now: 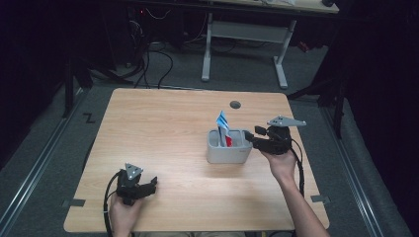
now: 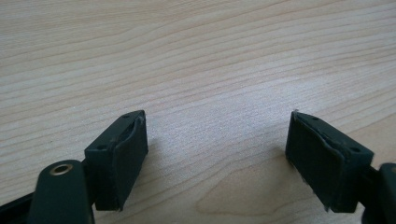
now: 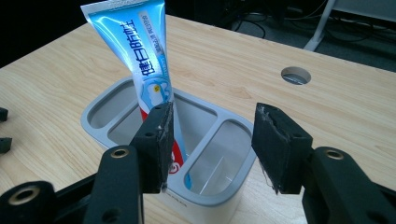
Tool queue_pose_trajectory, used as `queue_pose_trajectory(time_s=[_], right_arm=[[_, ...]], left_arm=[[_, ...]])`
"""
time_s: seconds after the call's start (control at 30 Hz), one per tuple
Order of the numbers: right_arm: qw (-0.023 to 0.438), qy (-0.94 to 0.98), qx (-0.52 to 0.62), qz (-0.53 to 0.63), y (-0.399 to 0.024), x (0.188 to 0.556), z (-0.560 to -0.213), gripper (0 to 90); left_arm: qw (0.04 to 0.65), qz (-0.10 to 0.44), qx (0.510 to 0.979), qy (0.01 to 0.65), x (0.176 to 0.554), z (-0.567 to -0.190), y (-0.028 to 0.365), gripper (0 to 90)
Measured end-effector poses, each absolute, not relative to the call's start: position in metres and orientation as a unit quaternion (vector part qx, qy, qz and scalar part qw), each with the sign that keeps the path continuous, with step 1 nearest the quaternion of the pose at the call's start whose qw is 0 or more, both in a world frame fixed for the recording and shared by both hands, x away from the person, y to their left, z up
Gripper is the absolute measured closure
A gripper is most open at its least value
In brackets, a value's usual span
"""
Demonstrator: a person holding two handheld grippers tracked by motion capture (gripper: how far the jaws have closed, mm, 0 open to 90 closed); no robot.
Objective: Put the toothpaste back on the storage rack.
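2 grippers work a wooden table (image 1: 163, 128): the right gripper (image 3: 212, 140), jaws half open and empty, hovers over a grey holder (image 3: 205, 186) where a toothpaste tube (image 3: 140, 56) stands; the left gripper (image 2: 217, 158) rests wide open, empty.

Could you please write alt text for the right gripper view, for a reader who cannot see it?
A blue and white toothpaste tube stands tilted in a grey compartmented holder on a light wooden table. The right gripper faces it with its two black jaws apart and nothing between the pads.
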State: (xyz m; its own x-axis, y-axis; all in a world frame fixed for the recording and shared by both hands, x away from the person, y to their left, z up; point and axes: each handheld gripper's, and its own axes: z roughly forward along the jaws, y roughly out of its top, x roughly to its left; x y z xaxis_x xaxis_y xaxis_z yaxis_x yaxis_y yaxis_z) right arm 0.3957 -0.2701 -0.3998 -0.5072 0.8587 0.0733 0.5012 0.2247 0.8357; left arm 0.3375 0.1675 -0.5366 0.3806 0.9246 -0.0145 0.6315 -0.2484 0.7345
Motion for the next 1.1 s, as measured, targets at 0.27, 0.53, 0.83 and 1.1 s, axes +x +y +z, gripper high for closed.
queue_pose_trajectory(time_s=[0.27,0.53,0.83,1.1], right_arm=[[0.213,0.750,0.453,0.432,-0.276,0.391,-0.399,48.7],[0.212,0.744,0.460,0.435,-0.282,0.387,-0.401,48.7],[0.214,0.737,0.469,0.438,-0.291,0.381,-0.405,48.7],[0.213,0.732,0.474,0.441,-0.297,0.376,-0.408,48.7]], left_arm=[[0.337,0.218,0.760,0.512,0.337,-0.537,0.168,21.5],[0.337,0.218,0.760,0.512,0.337,-0.537,0.168,21.5],[0.337,0.218,0.759,0.512,0.337,-0.537,0.167,21.5],[0.337,0.218,0.759,0.512,0.337,-0.537,0.167,21.5]])
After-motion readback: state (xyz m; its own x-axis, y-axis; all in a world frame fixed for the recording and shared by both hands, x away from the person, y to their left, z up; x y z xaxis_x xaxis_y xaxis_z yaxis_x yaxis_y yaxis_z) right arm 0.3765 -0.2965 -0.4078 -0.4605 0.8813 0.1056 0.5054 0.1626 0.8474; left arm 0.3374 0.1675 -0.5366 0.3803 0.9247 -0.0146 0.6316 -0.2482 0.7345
